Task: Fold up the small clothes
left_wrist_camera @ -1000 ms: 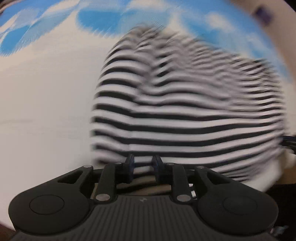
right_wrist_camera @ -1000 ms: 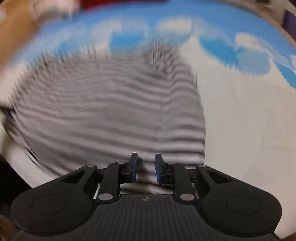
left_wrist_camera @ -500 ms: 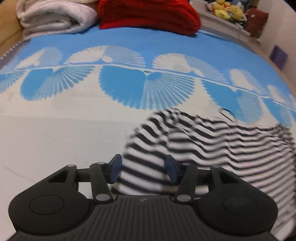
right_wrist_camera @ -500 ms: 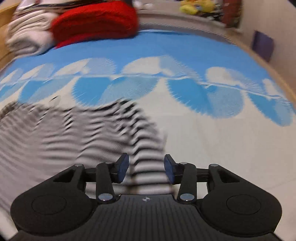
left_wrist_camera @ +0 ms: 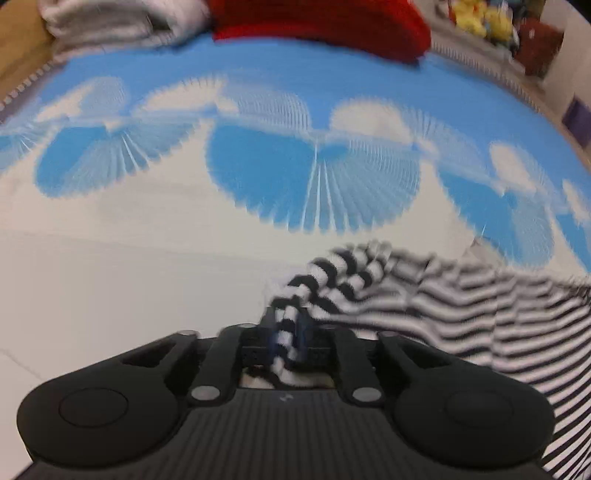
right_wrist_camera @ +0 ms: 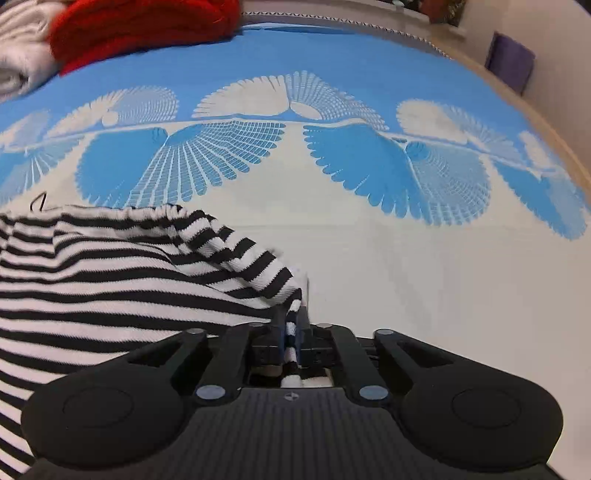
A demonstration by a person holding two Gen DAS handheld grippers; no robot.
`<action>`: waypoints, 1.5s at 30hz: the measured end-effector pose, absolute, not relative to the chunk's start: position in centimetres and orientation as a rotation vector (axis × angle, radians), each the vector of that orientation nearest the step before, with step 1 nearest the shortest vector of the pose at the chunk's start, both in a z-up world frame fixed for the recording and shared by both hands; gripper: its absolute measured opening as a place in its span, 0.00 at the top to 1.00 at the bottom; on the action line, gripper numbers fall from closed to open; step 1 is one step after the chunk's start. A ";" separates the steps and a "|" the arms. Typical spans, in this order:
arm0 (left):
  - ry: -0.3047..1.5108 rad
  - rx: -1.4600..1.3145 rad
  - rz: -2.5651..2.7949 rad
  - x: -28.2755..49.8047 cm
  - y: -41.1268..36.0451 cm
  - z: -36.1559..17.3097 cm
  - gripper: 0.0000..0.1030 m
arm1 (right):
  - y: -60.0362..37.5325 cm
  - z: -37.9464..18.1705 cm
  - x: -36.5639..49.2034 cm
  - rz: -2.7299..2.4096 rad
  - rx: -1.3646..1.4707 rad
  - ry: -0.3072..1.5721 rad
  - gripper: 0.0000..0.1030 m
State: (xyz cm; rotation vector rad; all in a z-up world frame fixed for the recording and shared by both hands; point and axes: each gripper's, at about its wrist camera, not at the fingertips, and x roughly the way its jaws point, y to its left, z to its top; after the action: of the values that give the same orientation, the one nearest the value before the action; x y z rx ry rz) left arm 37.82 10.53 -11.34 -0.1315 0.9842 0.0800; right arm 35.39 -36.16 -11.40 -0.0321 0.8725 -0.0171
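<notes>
While the striped garment [right_wrist_camera: 110, 288] lies on the patterned bed cover [right_wrist_camera: 406, 266], one corner is gripped by the left tongs [left_wrist_camera: 288, 332], another by the right tongs [right_wrist_camera: 291, 325].

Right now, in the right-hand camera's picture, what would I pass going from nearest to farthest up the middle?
Right claw pinching the striped garment → white part of the bedspread → its blue fan pattern → red knitted pile at the far edge.
</notes>
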 end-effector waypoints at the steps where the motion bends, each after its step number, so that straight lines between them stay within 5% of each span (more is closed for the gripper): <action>1: 0.945 -0.153 0.049 37.1 10.6 -10.2 0.76 | -36.1 -10.5 34.9 -0.018 -0.026 0.839 0.83; 5: 0.960 -0.193 -0.233 34.8 8.7 -8.6 0.73 | -35.8 -6.6 31.2 0.136 0.039 0.686 0.68; 13: 1.086 0.223 -0.362 34.2 0.9 -14.1 0.63 | -31.2 -11.4 29.9 0.442 -0.094 0.946 0.67; 22: 1.015 0.197 -0.714 28.6 -1.9 -10.3 0.65 | -30.9 -8.0 26.5 0.664 0.082 0.866 0.65; 27: 1.065 0.425 -0.657 28.2 -5.1 -14.8 0.65 | -25.5 -11.5 24.9 0.723 -0.221 0.968 0.62; 33: 1.054 0.273 -0.617 28.4 -0.3 -11.1 0.65 | -28.2 -9.3 24.8 0.659 -0.138 0.918 0.63; 45: 1.224 0.216 -0.457 28.5 6.4 -12.2 0.71 | -36.1 -11.5 23.8 0.416 -0.167 1.070 0.63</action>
State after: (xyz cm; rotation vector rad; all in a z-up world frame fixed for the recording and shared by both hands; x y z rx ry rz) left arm 28.52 6.36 -12.15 0.2157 1.2236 -0.4568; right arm 23.84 -36.09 -11.50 -0.1670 1.0699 0.4162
